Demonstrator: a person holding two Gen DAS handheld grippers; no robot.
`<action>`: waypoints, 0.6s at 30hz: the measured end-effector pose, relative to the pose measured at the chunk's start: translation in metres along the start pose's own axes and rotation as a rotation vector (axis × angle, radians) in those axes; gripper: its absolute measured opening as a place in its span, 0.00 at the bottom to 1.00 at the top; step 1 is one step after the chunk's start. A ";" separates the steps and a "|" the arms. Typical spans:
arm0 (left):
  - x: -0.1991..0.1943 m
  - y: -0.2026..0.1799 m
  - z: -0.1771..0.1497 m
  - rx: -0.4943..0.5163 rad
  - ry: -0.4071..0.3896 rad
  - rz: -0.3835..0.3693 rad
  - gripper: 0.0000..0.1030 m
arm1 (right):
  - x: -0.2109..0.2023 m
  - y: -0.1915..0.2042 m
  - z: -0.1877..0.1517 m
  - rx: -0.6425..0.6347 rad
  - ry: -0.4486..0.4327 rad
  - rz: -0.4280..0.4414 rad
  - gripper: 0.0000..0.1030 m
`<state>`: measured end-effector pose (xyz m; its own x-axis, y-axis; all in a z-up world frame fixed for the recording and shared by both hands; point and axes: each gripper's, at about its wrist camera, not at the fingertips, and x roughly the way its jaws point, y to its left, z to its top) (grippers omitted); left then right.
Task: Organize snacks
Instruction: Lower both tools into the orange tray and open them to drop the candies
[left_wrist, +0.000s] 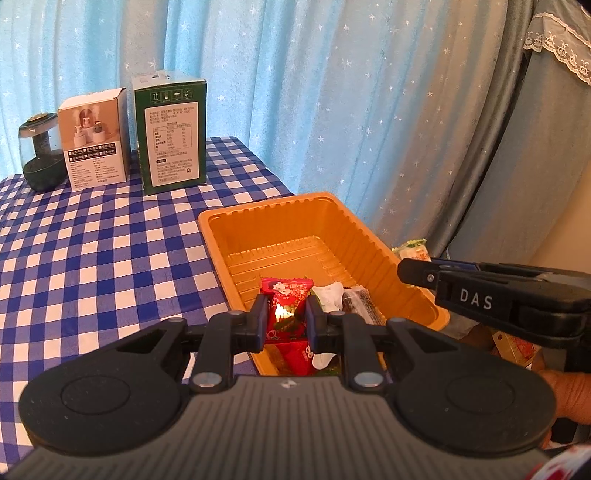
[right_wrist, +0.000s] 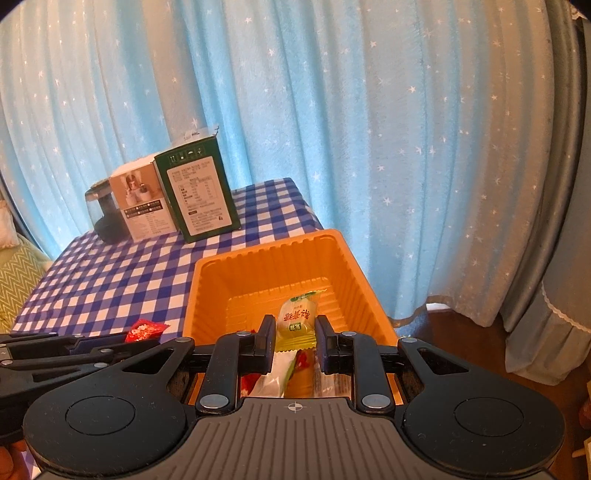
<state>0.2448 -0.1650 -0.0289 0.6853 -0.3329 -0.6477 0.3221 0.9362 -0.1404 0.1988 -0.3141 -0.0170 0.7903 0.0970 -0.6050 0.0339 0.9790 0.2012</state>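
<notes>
An orange plastic tray (left_wrist: 277, 225) sits on the checked table near its right edge; it also shows in the right wrist view (right_wrist: 207, 280). My left gripper (left_wrist: 284, 312) is shut on a red snack packet (left_wrist: 286, 299) and holds it over the tray's near end. My right gripper (right_wrist: 295, 332) is shut on a yellow-green snack packet (right_wrist: 297, 317) above the tray. It enters the left wrist view from the right (left_wrist: 417, 271). Several wrapped snacks (left_wrist: 334, 295) lie in the tray's near end, partly hidden by the grippers.
A green carton (left_wrist: 170, 136), a white product box (left_wrist: 96, 140) and a dark glass jar (left_wrist: 38, 155) stand at the table's far side. A blue star curtain (left_wrist: 332, 92) hangs behind. The blue-white tablecloth (left_wrist: 92, 258) covers the table. The table edge drops off right of the tray.
</notes>
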 end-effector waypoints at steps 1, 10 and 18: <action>0.003 0.000 0.001 0.001 0.003 -0.001 0.18 | 0.002 -0.001 0.001 -0.003 0.002 0.001 0.22; 0.028 0.011 0.012 0.013 0.021 0.003 0.18 | 0.031 -0.006 0.012 -0.044 0.030 0.013 0.22; 0.055 0.019 0.029 0.027 0.029 -0.003 0.18 | 0.062 -0.012 0.022 -0.088 0.062 0.026 0.22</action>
<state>0.3074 -0.1690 -0.0449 0.6653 -0.3318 -0.6688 0.3416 0.9318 -0.1224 0.2605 -0.3241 -0.0396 0.7507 0.1310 -0.6475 -0.0423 0.9877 0.1508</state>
